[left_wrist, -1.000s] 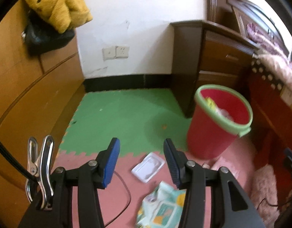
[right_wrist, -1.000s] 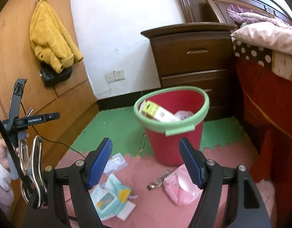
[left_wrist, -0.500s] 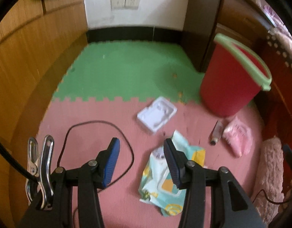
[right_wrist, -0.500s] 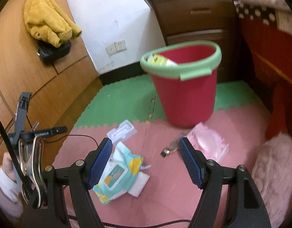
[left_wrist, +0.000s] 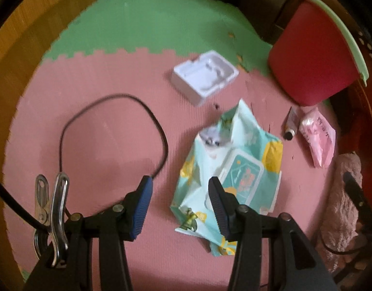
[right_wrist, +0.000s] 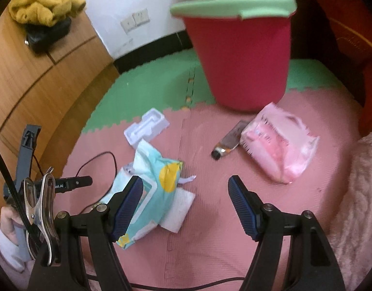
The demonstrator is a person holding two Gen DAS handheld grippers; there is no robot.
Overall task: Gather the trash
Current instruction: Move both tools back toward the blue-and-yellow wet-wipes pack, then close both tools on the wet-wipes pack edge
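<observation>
A crumpled teal wet-wipe pack lies on the pink floor mat. My left gripper hangs open above the mat, its right finger over the pack's near edge, nothing between the jaws. A white plastic tray lies beyond the pack. A small tube and a pink packet lie by the red bin with a green rim. My right gripper is open and empty, low over the mat between pack and pink packet.
A black cable loops on the mat left of the pack. Wooden wardrobe doors stand at the left, with a yellow garment hanging. A fluffy pink rug borders the right. A hand holds the other gripper's handle at lower left.
Both grippers have dropped toward the floor and tilted downward. The trash on the mat now fills the views, and the bin's inside is no longer visible. Jaw openings are unchanged.
</observation>
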